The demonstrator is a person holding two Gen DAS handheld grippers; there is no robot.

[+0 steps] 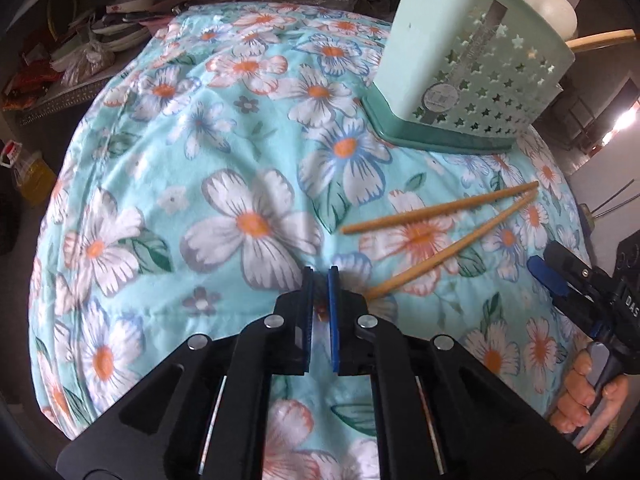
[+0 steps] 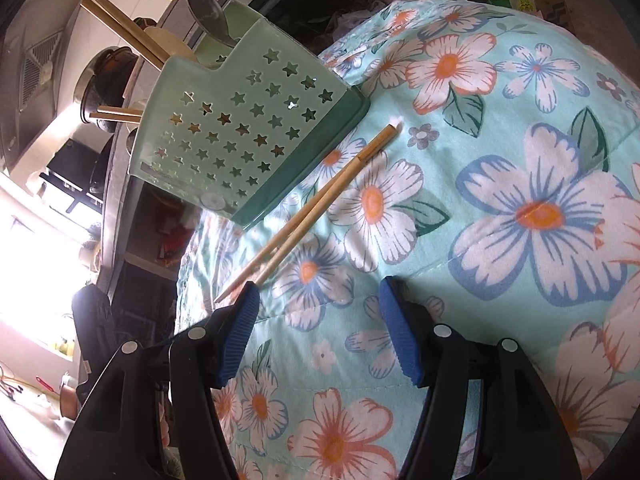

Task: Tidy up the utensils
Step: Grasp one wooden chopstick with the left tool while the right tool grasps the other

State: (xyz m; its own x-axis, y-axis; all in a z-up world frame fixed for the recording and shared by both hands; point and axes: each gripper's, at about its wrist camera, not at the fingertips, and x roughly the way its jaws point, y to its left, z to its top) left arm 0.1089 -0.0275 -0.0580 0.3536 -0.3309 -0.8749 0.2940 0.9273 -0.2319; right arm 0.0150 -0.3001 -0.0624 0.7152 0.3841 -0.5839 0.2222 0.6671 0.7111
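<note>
left gripper (image 1: 321,276) clamped nearly closed at lower centre, something small and orange seen between the pads but not identifiable, two chopsticks (image 1: 440,212) lain on floral cloth (image 1: 200,160) just right of it, green caddy (image 1: 460,60) at upper right, right gripper (image 2: 316,292) spread open, nothing held, chopstick tips beside its left pad
</note>
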